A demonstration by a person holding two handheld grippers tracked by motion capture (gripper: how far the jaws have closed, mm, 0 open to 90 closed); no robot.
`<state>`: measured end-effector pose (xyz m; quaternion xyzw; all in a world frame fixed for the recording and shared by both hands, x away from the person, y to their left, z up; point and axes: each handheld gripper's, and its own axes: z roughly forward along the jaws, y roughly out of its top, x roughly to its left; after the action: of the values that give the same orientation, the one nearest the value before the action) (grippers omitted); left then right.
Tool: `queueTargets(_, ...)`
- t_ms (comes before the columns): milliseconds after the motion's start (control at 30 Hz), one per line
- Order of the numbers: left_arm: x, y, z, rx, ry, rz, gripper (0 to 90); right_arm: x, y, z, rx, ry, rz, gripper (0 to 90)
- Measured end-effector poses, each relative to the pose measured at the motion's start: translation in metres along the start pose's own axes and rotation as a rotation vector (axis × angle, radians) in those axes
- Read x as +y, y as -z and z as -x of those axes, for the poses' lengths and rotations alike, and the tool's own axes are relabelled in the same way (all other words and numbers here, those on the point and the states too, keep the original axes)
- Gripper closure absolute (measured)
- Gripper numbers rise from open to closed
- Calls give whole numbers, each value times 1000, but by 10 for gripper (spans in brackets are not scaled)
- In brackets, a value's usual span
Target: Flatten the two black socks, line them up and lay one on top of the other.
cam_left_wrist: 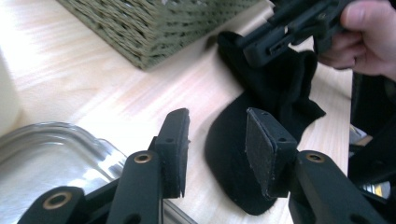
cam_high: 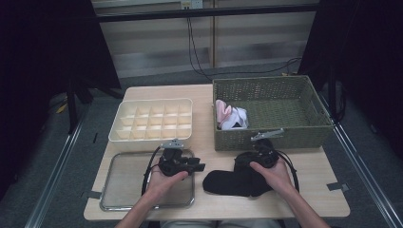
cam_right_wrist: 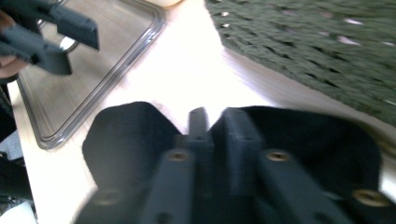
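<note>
Right gripper [cam_high: 253, 164] sits low over a black sock [cam_high: 228, 183] on the wooden table [cam_high: 214, 152], just in front of the woven basket [cam_high: 271, 135]. In the right gripper view its two jaws stand almost together, with dark cloth bunched around them; they look pinched on the sock, though blur hides the exact contact. In the left gripper view that gripper presses down into the upper, rumpled end of the sock [cam_left_wrist: 261, 140].

The sock is plain black, soft and matte, with no pattern to be seen. It lies flat on the table near the front edge, between the metal tray [cam_high: 119, 190] and the person's right hand [cam_high: 273, 175]. One end is a smooth, rounded lobe pointing toward the tray; the other end is creased and folded up under the right gripper. In the right gripper view the sock [cam_right_wrist: 126, 140] spreads out on both sides of the jaws.

Left gripper [cam_high: 198, 167], held over the tray's right side, points toward the sock. Its jaws are spread apart with nothing between them, the rounded end of the sock lying on the table just beyond the pads [cam_left_wrist: 261, 140].

Inside the basket lie pink and white pieces of cloth [cam_high: 230, 116]. A cream divided box [cam_high: 152, 121] stands behind the tray.
</note>
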<state>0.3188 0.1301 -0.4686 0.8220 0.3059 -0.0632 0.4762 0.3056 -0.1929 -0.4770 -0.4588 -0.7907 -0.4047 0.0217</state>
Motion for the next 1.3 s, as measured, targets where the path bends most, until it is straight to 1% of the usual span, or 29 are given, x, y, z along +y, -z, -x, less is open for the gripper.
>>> queueTargets(33,0,1,-1,5,-5,0,592,1,0,-2,3,4,0,893)
queueTargets(100,1,0,-1,6,2,8,592,4,1,-8,20,23,14,898)
queueTargets(167,2,0,-1,13,1,7,594,8,4,-14,37,40,41,899)
queueTargets(200,2,0,-1,12,1,8,595,11,5,-20,48,51,62,899)
queueTargets(300,2,0,-2,16,0,8,598,19,7,-33,74,82,96,899)
queueTargets(333,2,0,-2,18,-1,8,598,22,7,-39,95,92,113,899)
queueTargets(367,1,1,-2,19,2,13,598,23,6,-43,111,98,119,898)
queueTargets(400,1,1,-2,22,6,14,598,25,3,-48,131,115,126,895)
queueTargets(433,1,2,-3,27,5,12,598,25,1,-52,135,120,122,892)
queueTargets(467,0,3,-4,33,8,13,598,23,-5,-56,147,134,107,885)
queueTargets(533,-1,4,-6,39,21,18,598,18,-16,-60,151,140,66,871)
queueTargets(567,-1,5,-7,46,19,15,598,15,-20,-61,151,144,53,854)
queueTargets(600,-2,5,-9,54,27,12,597,13,-24,-61,147,139,39,832)
queueTargets(633,-2,4,-10,58,32,11,596,11,-26,-60,131,136,32,826)
queueTargets(667,-2,4,-12,58,33,12,596,10,-27,-59,118,138,27,807)
queueTargets(733,-1,3,-13,62,41,16,595,9,-23,-55,103,125,35,746)
queueTargets(800,0,2,-14,63,33,11,594,8,-16,-52,80,114,46,714)
queueTargets(833,0,2,-14,60,37,14,594,7,-11,-50,70,108,54,686)
queueTargets(900,-1,1,-13,61,31,4,586,2,1,-45,47,95,65,682)
queueTargets(933,-1,0,-13,61,35,4,586,-3,8,-41,35,85,69,687)
queueTargets(967,-1,-1,-12,62,29,-2,586,-8,14,-38,25,73,73,689)
queueTargets(1033,-1,-4,-11,52,26,-8,589,-18,23,-32,2,61,71,695)
queueTargets(1100,-1,-7,-9,51,20,-16,595,-31,34,-25,-28,29,73,695)
queueTargets(1133,-1,-9,-8,40,11,-24,602,-36,37,-23,-36,23,76,694)
queueTargets(1167,0,-11,-6,32,9,-21,612,-42,42,-19,-48,4,79,684)
queueTargets(1200,0,-12,-4,22,5,-22,616,-47,45,-16,-66,0,79,678)
queueTargets(1267,1,-14,0,0,-13,-32,634,-55,49,-12,-81,-16,70,670)
queueTargets(1300,1,-16,2,-10,-20,-35,641,-59,51,-9,-80,-30,71,656)
